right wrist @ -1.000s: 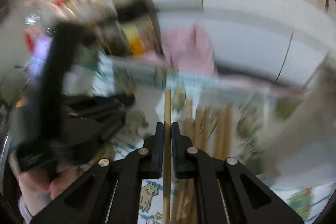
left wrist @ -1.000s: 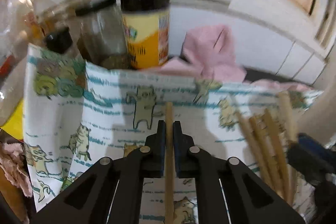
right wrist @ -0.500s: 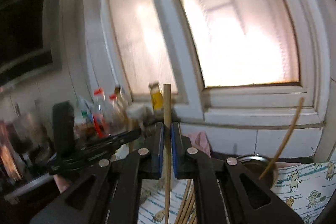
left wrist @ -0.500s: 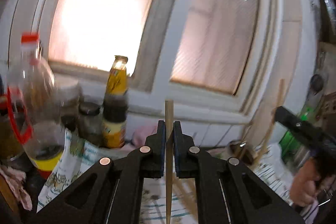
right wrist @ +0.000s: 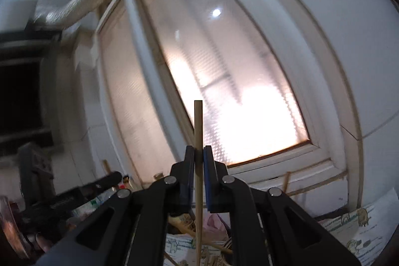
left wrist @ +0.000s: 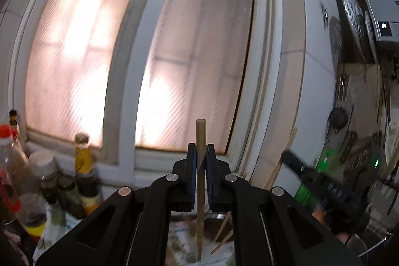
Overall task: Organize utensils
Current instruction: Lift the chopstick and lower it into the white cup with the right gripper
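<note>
**A:** Start at the left; what do I have?

**B:** On my left, the bottles (left wrist: 82, 176) crowd the sill, glass and plastic, one with a yellow label; the window (left wrist: 139, 54) above them is frosted and ribbed. My left gripper (left wrist: 201, 161) has its pads pinched on a chopstick (left wrist: 201, 181); round, pale wood, tapering downward; its long axis runs straight along the fingers, blunt end poking up past the tips, thin end hanging toward the cloth (left wrist: 179, 238) below.

**A:** And the right?

**B:** Same picture; my right gripper (right wrist: 198, 161) is clamped on its own stick (right wrist: 198, 166), upright between blue pads, square-cut top above the tips. Both cameras tilt up at the glass, so the target sits low; a metal cup (left wrist: 219, 216) shows under the left fingers, loose sticks leaning in it.

**A:** Which hand goes first?

**B:** I judge the left nearer; the cup lies just below and slightly right of its tips; the stick already points down, so it needs lowering, not turning. The cloth is soft printed cotton with cartoon animals (right wrist: 359, 216).
</note>
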